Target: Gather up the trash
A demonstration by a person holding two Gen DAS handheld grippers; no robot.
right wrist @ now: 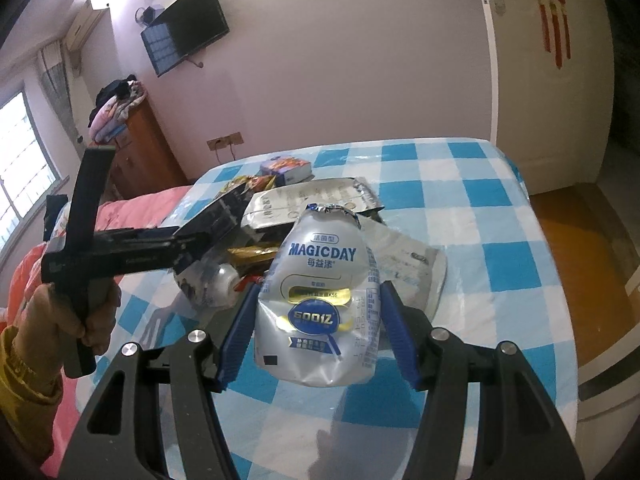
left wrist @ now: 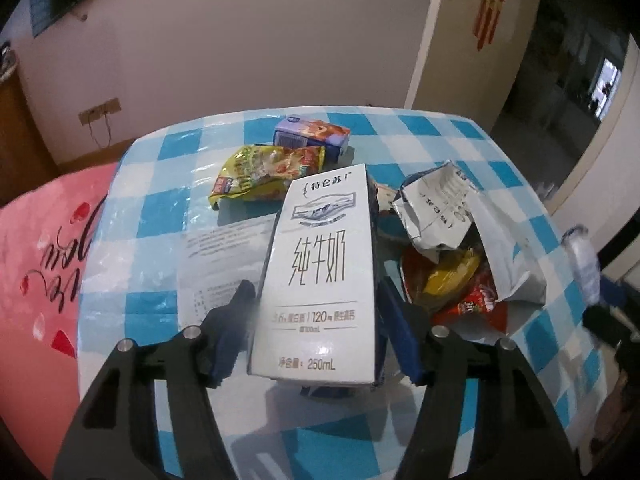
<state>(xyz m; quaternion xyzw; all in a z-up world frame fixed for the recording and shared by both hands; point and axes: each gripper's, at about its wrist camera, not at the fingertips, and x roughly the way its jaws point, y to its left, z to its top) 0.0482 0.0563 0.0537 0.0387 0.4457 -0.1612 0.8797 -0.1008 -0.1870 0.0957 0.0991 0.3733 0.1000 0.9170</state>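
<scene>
My left gripper [left wrist: 316, 288] is shut on a white 250 mL milk carton [left wrist: 320, 264], held above the checked table [left wrist: 168, 148]. In the right wrist view that carton [right wrist: 224, 216] shows its dark side, tilted over the pile. My right gripper [right wrist: 320, 290] is shut on a crushed silver MAGICDAY bottle [right wrist: 320, 280], its blue pads [right wrist: 240, 332] pressing both sides. An open grey plastic bag [left wrist: 516, 256] lies on the table with red and yellow wrappers inside. A yellow snack wrapper [left wrist: 264, 176] and a purple drink carton [left wrist: 312, 136] lie behind it.
A printed paper sheet [left wrist: 216, 256] lies flat under the left gripper. A pink bed [left wrist: 36, 264] borders the table's left side. A white door [right wrist: 552, 80] and wooden floor [right wrist: 568, 232] lie to the right. A person's hand [right wrist: 96, 316] holds the left tool.
</scene>
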